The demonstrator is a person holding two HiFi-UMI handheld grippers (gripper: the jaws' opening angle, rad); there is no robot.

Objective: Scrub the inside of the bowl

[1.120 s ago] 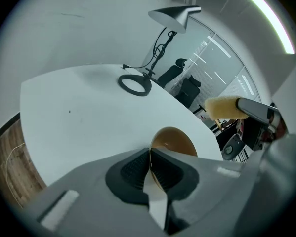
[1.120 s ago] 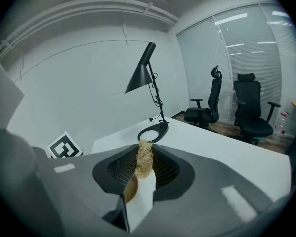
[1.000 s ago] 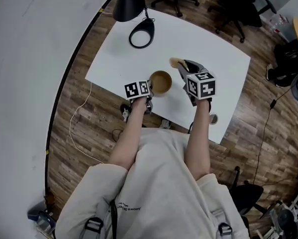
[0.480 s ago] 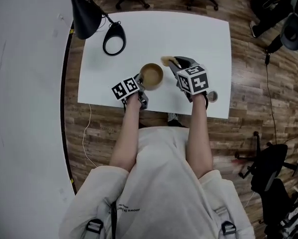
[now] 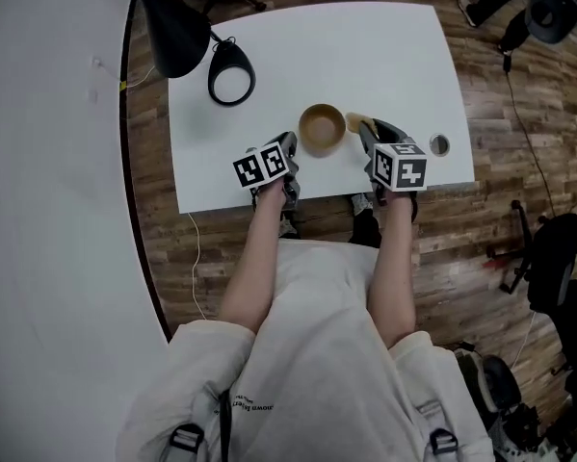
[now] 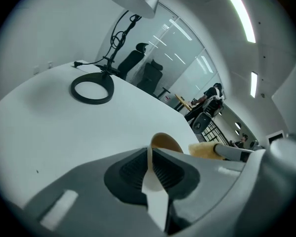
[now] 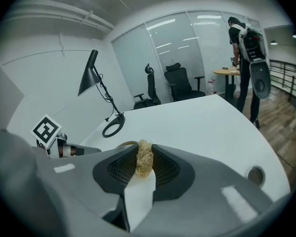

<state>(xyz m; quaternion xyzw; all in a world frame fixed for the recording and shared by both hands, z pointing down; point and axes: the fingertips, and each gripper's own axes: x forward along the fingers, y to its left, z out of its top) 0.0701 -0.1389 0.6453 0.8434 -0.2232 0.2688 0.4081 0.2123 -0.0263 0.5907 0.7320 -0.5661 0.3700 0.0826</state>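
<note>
Tabletop, white, is ringed by wood floor. Near its front edge, the bowl is clamped at the rim by the left gripper; a scrubber is pinched by the right gripper alongside.

Bright, even ceiling-strip light, soft shadows, glare on the white table, and fisheye-warped, dark-vignetted gripper views.

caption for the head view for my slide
Seen from above, the left gripper clamps the bowl by its rim while the right gripper holds a fibrous scrubber beside it.
</note>
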